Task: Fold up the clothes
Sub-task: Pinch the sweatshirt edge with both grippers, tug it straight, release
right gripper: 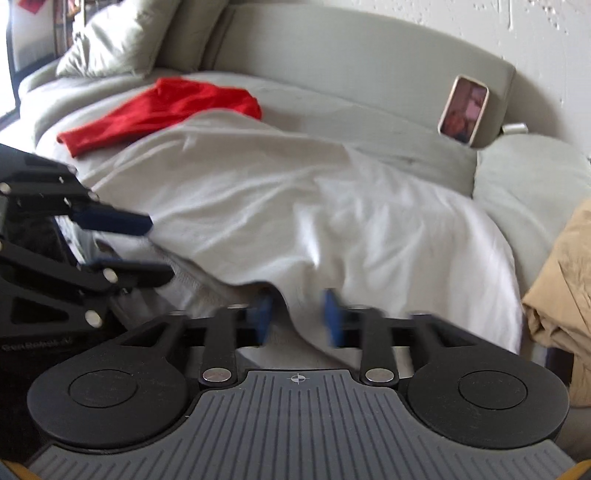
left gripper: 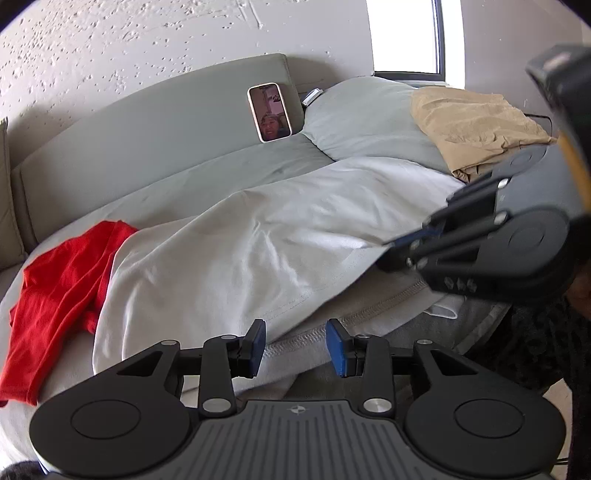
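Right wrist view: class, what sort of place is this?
Probably a home living room: a grey-green cushioned sofa, a loose grey pillow, and a crumpled red garment.

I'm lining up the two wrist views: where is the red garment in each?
Left wrist: red garment at far left, beside the white garment.
Right wrist: red garment at upper left, behind the white garment.
Shared landmark: phone propped against the sofa back.
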`<state>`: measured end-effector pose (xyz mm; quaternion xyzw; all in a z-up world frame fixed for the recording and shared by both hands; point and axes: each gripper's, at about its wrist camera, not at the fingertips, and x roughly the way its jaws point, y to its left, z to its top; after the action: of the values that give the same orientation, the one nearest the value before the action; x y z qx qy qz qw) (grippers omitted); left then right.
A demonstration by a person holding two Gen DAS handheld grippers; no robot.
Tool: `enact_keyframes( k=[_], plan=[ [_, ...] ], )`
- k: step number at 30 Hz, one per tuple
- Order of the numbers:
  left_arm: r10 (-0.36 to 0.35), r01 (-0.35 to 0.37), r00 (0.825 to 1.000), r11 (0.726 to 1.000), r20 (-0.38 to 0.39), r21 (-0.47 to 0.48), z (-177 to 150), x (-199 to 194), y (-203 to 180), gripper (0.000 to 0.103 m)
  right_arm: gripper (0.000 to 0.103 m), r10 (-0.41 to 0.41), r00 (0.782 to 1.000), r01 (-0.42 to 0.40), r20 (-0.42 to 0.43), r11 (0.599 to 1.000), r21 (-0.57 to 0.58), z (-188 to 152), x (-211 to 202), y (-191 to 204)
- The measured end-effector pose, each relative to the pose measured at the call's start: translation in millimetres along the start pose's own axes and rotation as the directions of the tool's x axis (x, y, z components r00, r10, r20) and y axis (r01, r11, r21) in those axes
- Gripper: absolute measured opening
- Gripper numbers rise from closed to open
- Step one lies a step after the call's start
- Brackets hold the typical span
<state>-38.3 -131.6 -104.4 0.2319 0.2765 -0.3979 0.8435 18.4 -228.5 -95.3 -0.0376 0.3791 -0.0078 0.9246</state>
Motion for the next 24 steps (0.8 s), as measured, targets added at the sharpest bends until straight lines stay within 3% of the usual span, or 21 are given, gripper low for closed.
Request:
enact_keyframes(
  k=[8,11,12,14,16,21,24],
  plan=[
    [0.078,-0.082,0.996,0.990,0.033,0.116,9,11,-13,0.037,0.001,0.042,0.997,-0.050,0.063,0.991,0.128,5,-14,-19],
    [0.094,-0.095,0.995,0.991,0.018,0.089,10,16,-8,0.037,0.001,0.063,0.996,-0.074,0.068,0.983,0.166,6,-15,-23],
    [0.098,-0.099,0.995,0.992,0.013,0.078,10,18,-5,0.035,0.001,0.069,0.995,-0.080,0.070,0.981,0.177,6,-15,-24],
    [0.109,-0.109,0.994,0.993,0.004,0.051,11,19,-1,0.010,0.001,0.075,0.995,-0.087,0.070,0.978,0.190,6,-15,-26],
    [0.126,-0.126,0.992,0.992,-0.001,0.029,12,17,3,0.003,0.001,0.075,0.995,-0.087,0.070,0.977,0.196,5,-16,-26],
    [0.167,-0.166,0.986,0.984,-0.007,0.059,13,5,2,0.001,0.001,0.086,0.994,-0.097,0.064,0.973,0.208,2,-16,-26],
    [0.157,-0.155,0.987,0.985,-0.027,0.081,11,-2,-1,0.001,0.001,0.096,0.994,-0.104,0.055,0.978,0.183,1,-20,-21]
  ],
)
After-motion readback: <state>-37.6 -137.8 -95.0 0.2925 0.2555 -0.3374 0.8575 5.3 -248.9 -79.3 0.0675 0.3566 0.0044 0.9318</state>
